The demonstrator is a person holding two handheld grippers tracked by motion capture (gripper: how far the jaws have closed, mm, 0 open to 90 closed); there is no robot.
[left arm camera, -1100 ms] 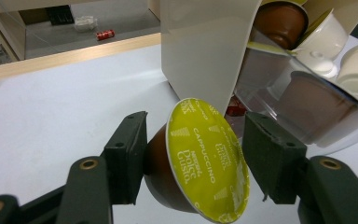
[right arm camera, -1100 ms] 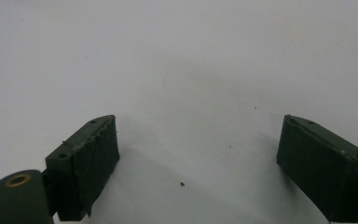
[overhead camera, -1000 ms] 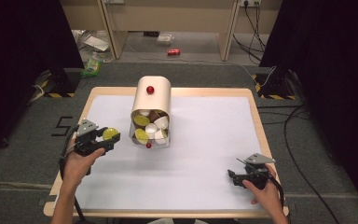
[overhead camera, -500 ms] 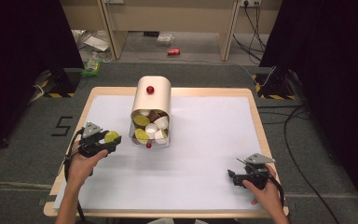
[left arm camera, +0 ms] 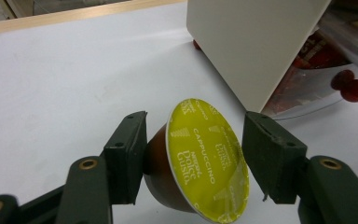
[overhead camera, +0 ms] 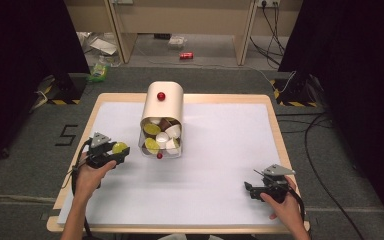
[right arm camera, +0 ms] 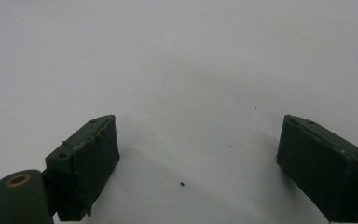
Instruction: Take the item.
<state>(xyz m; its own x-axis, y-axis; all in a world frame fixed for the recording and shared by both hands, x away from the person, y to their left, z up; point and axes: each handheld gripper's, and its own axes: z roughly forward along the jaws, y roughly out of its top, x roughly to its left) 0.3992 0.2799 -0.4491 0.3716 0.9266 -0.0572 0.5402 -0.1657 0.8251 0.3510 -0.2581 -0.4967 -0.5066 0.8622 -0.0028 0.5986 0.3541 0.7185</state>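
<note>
My left gripper [overhead camera: 120,152] is at the left of the white table, shut on a brown coffee capsule [overhead camera: 119,147] with a yellow-green foil lid. In the left gripper view the capsule [left arm camera: 200,158] sits tilted between the two black jaws of that gripper [left arm camera: 193,140], its lid reading "Cappuccino". Just right of it a beige canister [overhead camera: 163,107] lies on its side, open end toward me, with several capsules [overhead camera: 160,137] inside. My right gripper [overhead camera: 248,189] rests near the front right, open. In its own view the right gripper [right arm camera: 198,140] has nothing but white surface between its jaws.
A clear lid with a red knob [overhead camera: 159,155] lies at the canister's mouth, and the knob [left arm camera: 355,90] appears right of the beige wall [left arm camera: 251,42]. The white sheet [overhead camera: 220,150] covers a wood-edged table [overhead camera: 276,130]. Cables and a red can [overhead camera: 186,55] lie on the floor beyond.
My left gripper has drawn slightly back toward the near edge with the capsule, away from the canister's mouth. The right gripper has stayed in place.
</note>
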